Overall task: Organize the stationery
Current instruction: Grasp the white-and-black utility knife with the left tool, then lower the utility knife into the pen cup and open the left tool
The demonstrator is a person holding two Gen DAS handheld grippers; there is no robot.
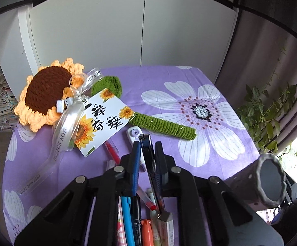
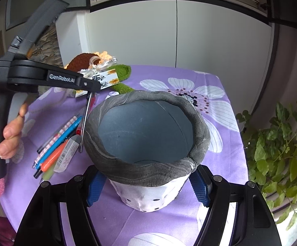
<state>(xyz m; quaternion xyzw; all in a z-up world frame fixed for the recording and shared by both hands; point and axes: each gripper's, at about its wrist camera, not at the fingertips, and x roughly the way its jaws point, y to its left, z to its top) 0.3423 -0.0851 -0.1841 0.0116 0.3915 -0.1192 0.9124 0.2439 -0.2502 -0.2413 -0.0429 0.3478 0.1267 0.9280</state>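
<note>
A person stands at a table covered in a purple flowered cloth (image 2: 160,221), a handheld gripper in each hand. The left gripper (image 1: 147,155) has its jaws closed almost fully on a slim utility knife (image 1: 148,164), which hangs from the blue pads with its lower end clear of the cloth. The right gripper (image 2: 147,186) has its jaws spread wide and pressed against both sides of a grey-rimmed pen holder (image 2: 148,143), tilting its empty mouth toward the knife. The step in hand looks like carrying the first item to the holder; the next move calls for swinging the knife over the thick rim and lowering it in before letting go. Just under the knife lies a row of pens and markers (image 2: 56,143) with an eraser (image 2: 68,153) beside them, still waiting. Further back sit a correction tape (image 1: 135,133) and a red pen (image 1: 112,147), partly tucked under the gift card (image 1: 101,121) of a crocheted sunflower (image 1: 46,92). The holder's rim stands between the knife and the opening. A leafy plant (image 2: 275,143) sits off the table's right edge.
</note>
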